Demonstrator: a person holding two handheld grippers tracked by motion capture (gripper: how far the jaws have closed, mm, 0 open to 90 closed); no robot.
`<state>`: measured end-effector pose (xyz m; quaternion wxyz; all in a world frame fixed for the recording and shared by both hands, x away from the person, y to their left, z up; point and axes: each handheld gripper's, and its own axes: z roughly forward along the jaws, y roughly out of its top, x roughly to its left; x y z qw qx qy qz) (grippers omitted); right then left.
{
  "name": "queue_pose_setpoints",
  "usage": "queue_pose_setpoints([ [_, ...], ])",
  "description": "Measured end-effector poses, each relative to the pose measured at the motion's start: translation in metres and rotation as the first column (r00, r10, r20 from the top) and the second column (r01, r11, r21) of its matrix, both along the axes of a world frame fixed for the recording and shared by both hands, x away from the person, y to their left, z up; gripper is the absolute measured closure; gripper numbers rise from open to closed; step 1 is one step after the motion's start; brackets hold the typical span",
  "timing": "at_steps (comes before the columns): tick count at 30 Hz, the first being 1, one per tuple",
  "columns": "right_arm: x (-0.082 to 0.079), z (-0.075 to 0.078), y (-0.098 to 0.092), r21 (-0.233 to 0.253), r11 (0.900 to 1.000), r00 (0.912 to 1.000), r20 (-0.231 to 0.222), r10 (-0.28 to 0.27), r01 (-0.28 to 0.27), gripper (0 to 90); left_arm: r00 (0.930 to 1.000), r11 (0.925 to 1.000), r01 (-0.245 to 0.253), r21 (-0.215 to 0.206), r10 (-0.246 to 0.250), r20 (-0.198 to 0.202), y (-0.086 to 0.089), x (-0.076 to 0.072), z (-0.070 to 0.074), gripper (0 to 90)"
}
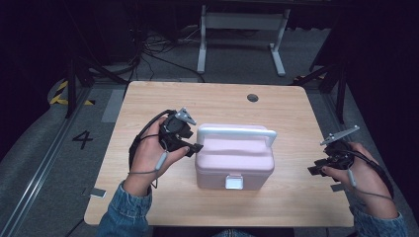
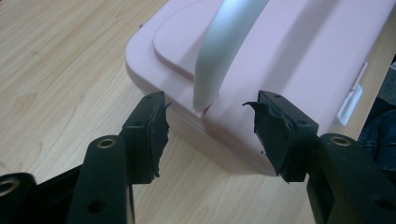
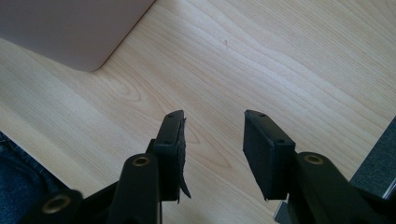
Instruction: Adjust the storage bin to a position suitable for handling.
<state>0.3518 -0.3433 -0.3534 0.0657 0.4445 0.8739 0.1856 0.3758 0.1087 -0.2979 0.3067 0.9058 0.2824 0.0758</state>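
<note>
The pale wooden table point(image 1: 148, 98) carries little. My left gripper point(image 2: 210, 116) gapes wide at the white handle point(image 2: 224, 42) of the pink lidded box point(image 1: 234, 163) mid-table; my right gripper point(image 3: 212, 140), wide too, idles well right of the box. Misaligned, one pad could shove the box aside.

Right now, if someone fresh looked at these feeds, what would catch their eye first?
The pink box at the middle of the wooden table, with its pale handle raised. Next, the left gripper, open at the box's left end near the handle's foot, while the right gripper hangs open, well off to the right.
</note>
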Motion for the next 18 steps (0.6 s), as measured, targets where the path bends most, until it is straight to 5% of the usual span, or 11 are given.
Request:
queue_pose_setpoints([
  [18,-0.001,-0.007,-0.003,0.022,1.0,0.9999,0.007,-0.012,0.012,59.5,0.9943,0.9992,0.025,-0.031,-0.022,0.104,-0.02,0.007,-0.009,47.7],
])
